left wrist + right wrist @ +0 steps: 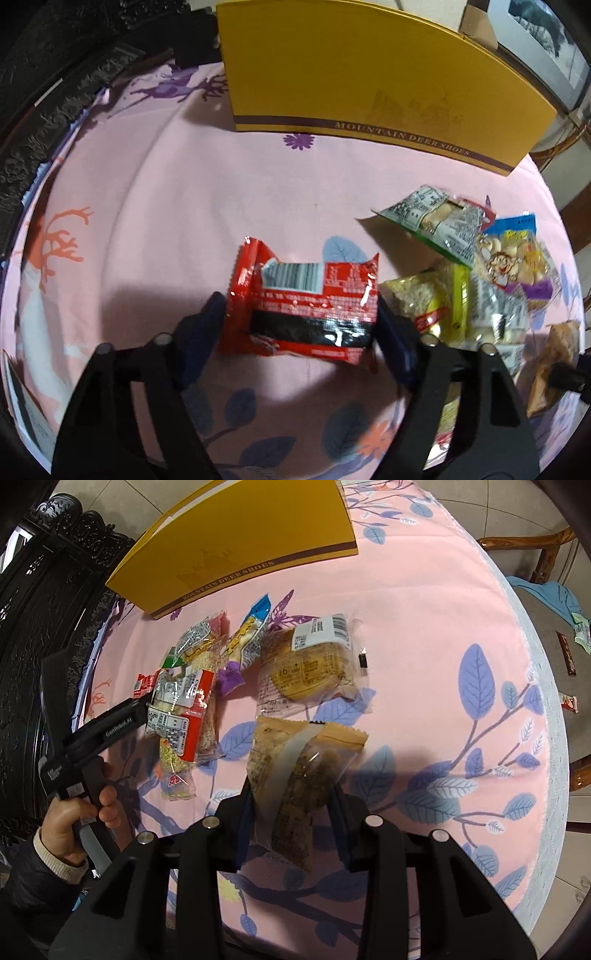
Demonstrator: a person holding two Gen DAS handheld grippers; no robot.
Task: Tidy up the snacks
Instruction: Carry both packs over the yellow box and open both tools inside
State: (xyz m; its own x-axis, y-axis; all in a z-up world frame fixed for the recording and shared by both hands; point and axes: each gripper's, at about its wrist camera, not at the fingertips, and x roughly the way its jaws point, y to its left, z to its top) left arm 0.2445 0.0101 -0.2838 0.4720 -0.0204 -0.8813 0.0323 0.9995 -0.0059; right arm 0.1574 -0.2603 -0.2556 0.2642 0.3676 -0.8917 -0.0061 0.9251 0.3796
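A red snack packet [306, 306] lies on the pink flowered tablecloth [166, 221]. My left gripper [299, 314] points down at it, its dark pads touching the packet's two short ends. In the right wrist view a person's hand holds that left gripper [125, 716] at the left, beside the red snack packet [146, 685]. My right gripper [291, 797] is shut on a brown snack bar in a clear wrapper [295, 771], lifted off the cloth. The brown snack bar [554, 365] also shows at the right edge of the left wrist view.
A yellow shoe box [369, 74] stands at the back of the table. A pile of snack packets [465, 266] lies right of the red one; a wrapped bun [306, 664] lies beside it. Dark carved furniture [44, 590] lines the left. A chair [554, 664] with loose snacks stands past the table's right edge.
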